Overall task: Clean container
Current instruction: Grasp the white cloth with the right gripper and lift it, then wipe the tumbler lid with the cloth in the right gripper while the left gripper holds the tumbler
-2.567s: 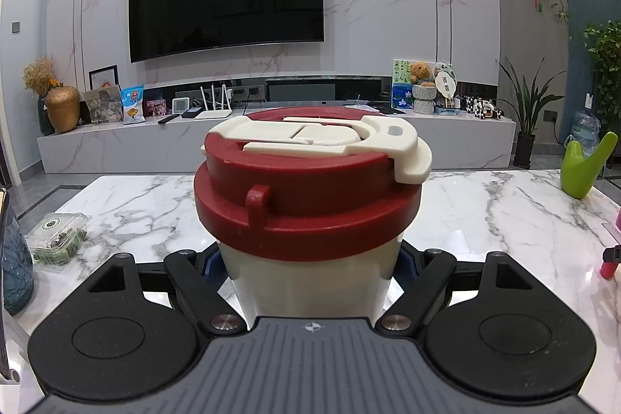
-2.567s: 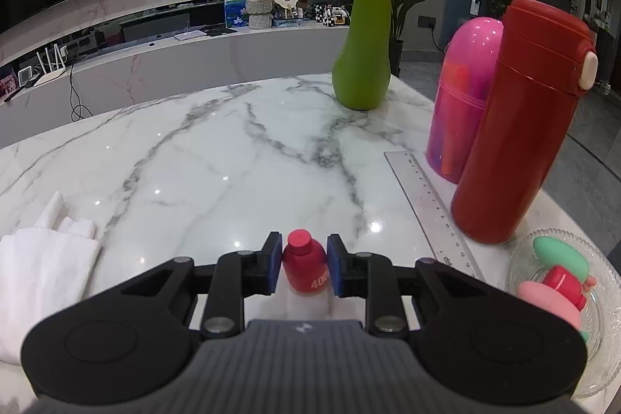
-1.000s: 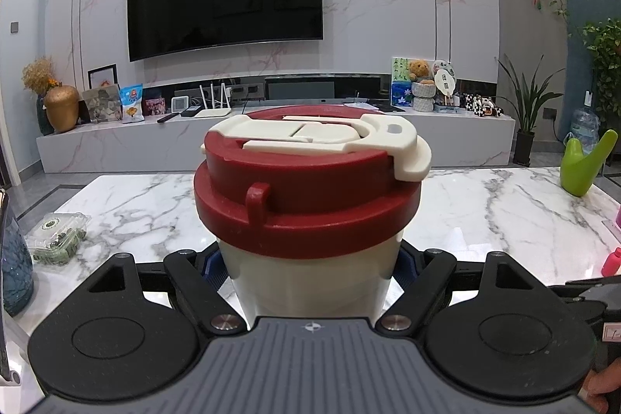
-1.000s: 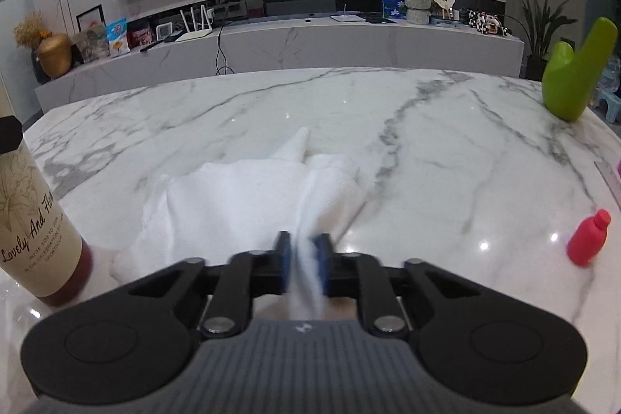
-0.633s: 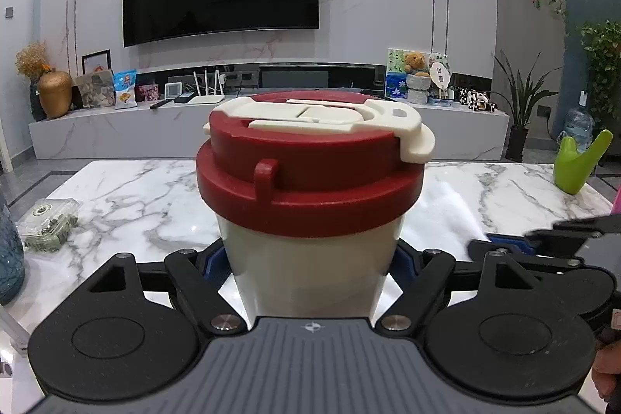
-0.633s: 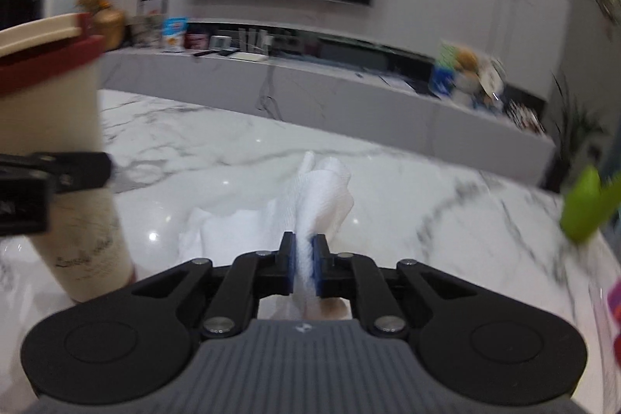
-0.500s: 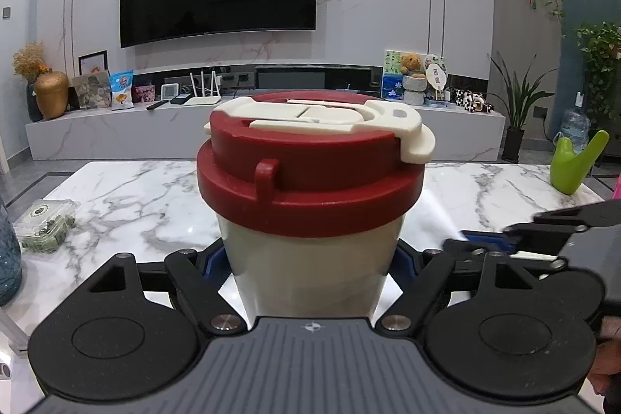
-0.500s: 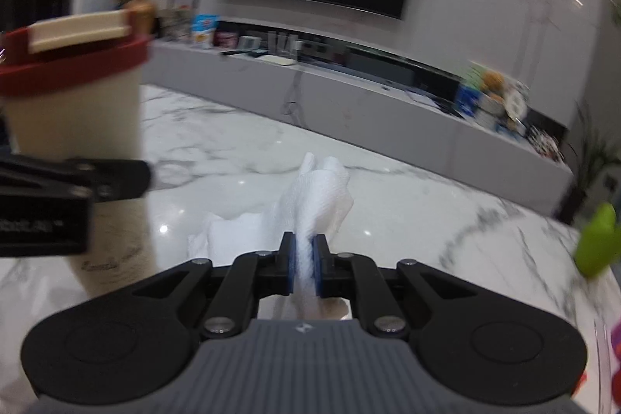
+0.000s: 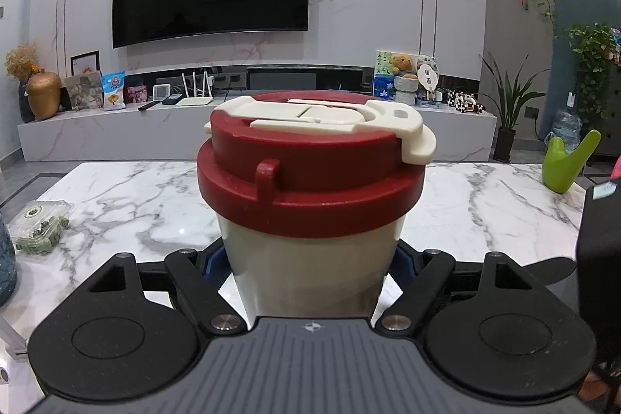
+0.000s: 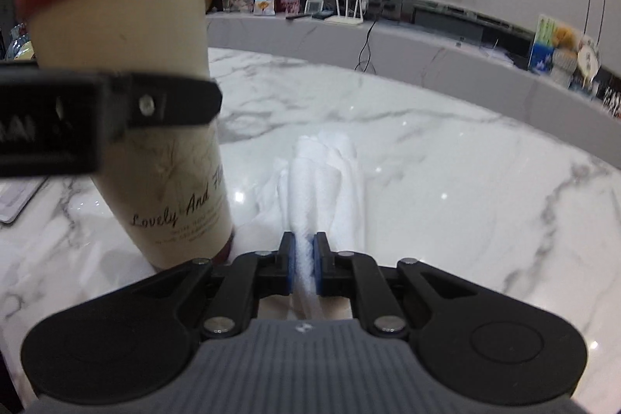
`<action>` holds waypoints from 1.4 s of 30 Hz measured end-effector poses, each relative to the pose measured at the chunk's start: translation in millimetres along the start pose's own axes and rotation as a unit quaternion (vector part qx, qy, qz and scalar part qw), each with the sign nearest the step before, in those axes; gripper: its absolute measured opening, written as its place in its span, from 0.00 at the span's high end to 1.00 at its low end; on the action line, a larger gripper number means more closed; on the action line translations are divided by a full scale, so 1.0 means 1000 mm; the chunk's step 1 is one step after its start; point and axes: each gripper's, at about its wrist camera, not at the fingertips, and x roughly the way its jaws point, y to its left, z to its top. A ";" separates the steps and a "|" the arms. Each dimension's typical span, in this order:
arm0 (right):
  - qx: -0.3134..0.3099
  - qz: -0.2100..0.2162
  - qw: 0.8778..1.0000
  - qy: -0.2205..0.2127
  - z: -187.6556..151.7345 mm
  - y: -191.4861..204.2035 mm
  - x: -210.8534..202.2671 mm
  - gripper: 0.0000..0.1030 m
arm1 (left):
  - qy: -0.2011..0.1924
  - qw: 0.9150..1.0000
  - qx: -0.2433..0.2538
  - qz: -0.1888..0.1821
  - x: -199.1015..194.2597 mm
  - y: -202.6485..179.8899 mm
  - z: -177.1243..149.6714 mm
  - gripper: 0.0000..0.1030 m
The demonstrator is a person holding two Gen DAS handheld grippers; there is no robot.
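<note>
- At the far left of the left wrist view, a clear plastic box (image 9: 40, 226) of something green lies on the marble table (image 9: 485, 204).
- The left gripper (image 9: 310, 264) is clamped on the cream tumbler (image 9: 310, 270), its blue pads pressed against the body on both sides, below the red lid (image 9: 310, 196).
- The tumbler stands upright at the table's near-left part; in the right wrist view it leans with the lens, and its base seems to touch the table, though the gripper body hides that spot.
- Just right of the tumbler, the right gripper (image 10: 304, 268) is shut tight on a bunched white cloth (image 10: 322, 177), whose free end trails onto the table.
- Far right, a green pear-shaped object (image 9: 564, 163) stands near the table's edge.
</note>
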 end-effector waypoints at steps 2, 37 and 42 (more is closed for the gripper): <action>0.004 0.000 1.000 -0.002 -0.002 0.000 0.001 0.88 | 0.000 1.000 -0.001 -0.002 0.000 0.001 0.000 0.25; 0.115 0.006 0.993 -0.002 0.014 -0.021 0.040 0.73 | 0.010 1.000 0.002 -0.016 0.004 -0.001 0.004 0.25; 0.058 -0.027 0.998 0.023 0.017 -0.016 0.030 0.80 | 0.013 1.000 -0.004 -0.021 0.004 0.001 0.005 0.24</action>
